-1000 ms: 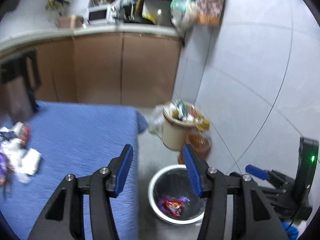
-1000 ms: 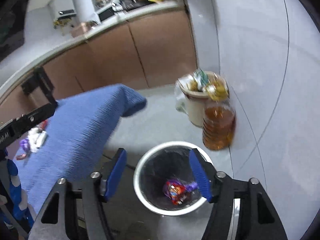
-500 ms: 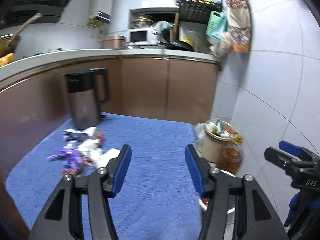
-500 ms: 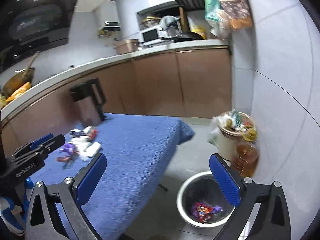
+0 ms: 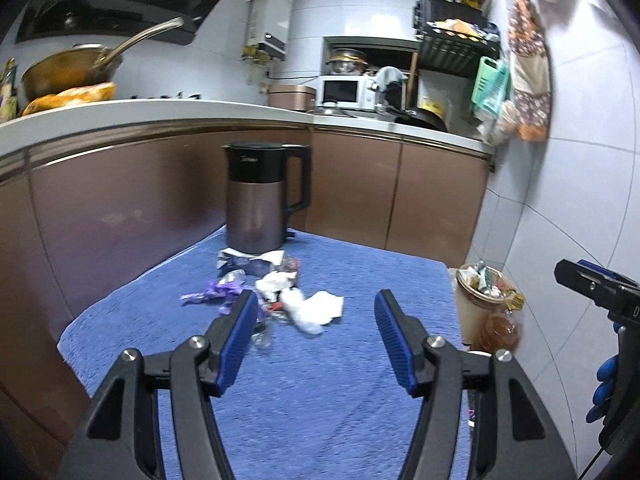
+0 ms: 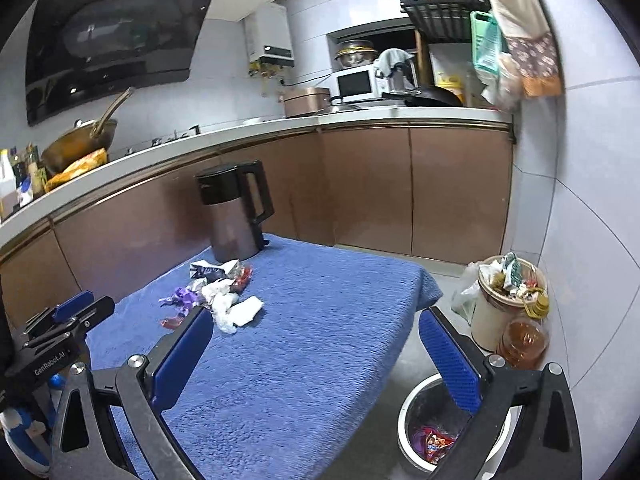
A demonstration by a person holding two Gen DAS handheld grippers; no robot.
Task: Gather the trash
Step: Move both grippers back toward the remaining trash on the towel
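Observation:
A pile of trash (image 5: pixel 276 292) lies on the blue-covered table (image 5: pixel 320 400) in front of a kettle: white crumpled tissues (image 5: pixel 316 310), purple wrappers (image 5: pixel 216 292), a red wrapper. It also shows in the right wrist view (image 6: pixel 224 296). My left gripper (image 5: pixel 316 340) is open and empty, above the table just short of the pile. My right gripper (image 6: pixel 316 360) is open wide and empty, over the table's right edge. A round metal bin (image 6: pixel 408 432) on the floor holds colourful wrappers (image 6: pixel 430 440).
A dark kettle (image 5: pixel 262 196) stands at the table's far end behind the pile. On the floor right of the table are a full cream bucket (image 6: pixel 506 300) and an amber oil bottle (image 6: pixel 522 340). Brown kitchen cabinets (image 5: pixel 400 192) run behind.
Both grippers have swung up and left from over the floor bin toward the table. The trash pile and kettle are now ahead. The right jaws have opened wider.

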